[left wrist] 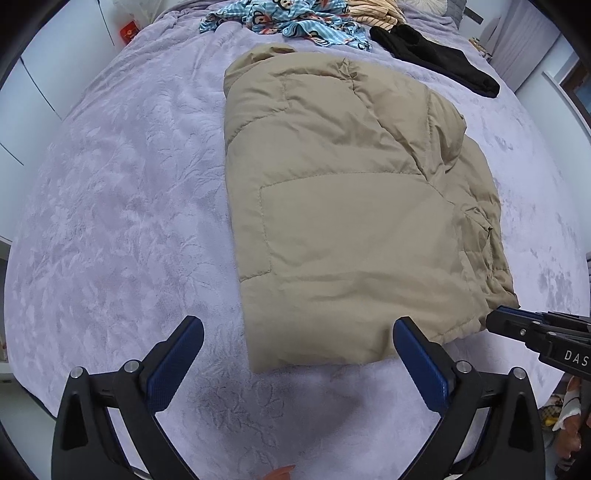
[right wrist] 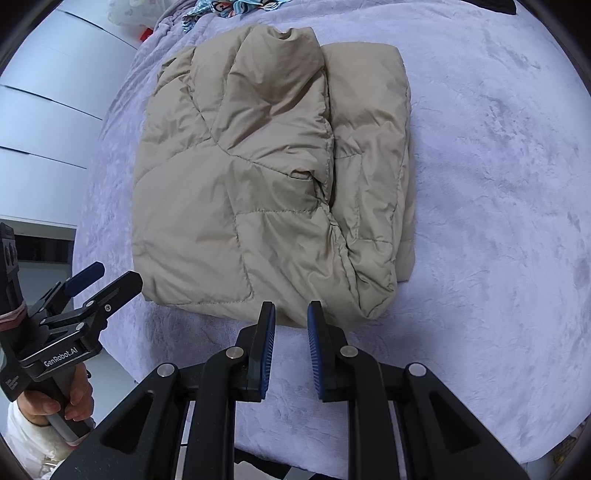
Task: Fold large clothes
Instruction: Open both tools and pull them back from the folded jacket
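Both jaws gape empty, left gripper (left wrist: pixel 298 323) wide, right gripper (right wrist: pixel 291 306) narrowly, before tan jacket (left wrist: pixel 332 184); clothes pile (left wrist: pixel 295 18) beyond.

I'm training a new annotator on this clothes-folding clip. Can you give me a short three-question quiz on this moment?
1. True or false: the tan jacket lies folded on the bed.
2. Which gripper stands wider open? A) left gripper B) right gripper
3. Fill in: beyond the jacket lies a blue patterned garment and a ____ garment.

Key: 1 true; 2 A, and neither gripper holds anything between its fingers; 3 black.
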Motion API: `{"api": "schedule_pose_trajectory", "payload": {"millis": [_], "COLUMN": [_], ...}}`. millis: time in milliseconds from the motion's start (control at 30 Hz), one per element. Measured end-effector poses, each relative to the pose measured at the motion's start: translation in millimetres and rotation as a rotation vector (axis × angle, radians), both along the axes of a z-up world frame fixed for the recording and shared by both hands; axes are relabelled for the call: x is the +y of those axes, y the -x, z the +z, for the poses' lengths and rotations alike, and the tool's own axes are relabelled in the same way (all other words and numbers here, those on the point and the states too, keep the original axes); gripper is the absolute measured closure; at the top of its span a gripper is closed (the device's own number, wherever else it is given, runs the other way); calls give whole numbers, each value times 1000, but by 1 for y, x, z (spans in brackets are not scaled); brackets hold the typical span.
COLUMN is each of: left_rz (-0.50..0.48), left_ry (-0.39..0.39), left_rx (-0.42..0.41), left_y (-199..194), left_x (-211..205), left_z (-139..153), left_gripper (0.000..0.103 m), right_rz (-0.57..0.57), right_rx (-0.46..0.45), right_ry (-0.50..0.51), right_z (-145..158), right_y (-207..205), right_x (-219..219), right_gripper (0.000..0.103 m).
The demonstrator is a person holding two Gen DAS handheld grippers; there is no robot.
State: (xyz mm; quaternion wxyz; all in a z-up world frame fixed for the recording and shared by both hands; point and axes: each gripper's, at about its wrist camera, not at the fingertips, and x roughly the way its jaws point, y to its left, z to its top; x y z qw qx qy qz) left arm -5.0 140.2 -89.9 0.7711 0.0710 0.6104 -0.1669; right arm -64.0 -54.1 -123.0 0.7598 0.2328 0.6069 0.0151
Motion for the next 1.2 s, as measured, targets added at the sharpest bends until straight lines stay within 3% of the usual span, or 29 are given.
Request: {"api": "schedule_pose_trajectory", "payload": {"millis": [233,400,433,467,533,667,733,833,1200], "left_rz": [40,42,40,35,28,26,26,27,56], "left_ry": [-29,-3,-11,-18,-18,-18,-19,-25,-45], "left_rx": [11,11,-2,-17,-42,-74,-91,-123,-195], "left_y": [-4,-6,-6,-6,-7,-13,-16,-20,-23], "left_x": [6,15,16,18,20,25,27,29,31], "left_z": [-6,-2,1,4,12,28,38,51,87], "left_gripper": [1,1,1,1,1,1,1,1,1], "right_rz": [3,-31,-40,-52,-72,-115,-130,-130,-126], "right_rx": [12,17,13,4,-28,-89,-131,-189,-196], "right_ry": [8,22,23,25,36,70,164,255,287], "right_z": [-1,2,4,8,18,42,58,77,99], "right_y": [-1,1,1,2,2,-2,-3,-5,-15], "right_x": [2,5,5,6,8,14,21,31,34], "right_gripper": [83,83,77,62,47,47,45,18,14]}}
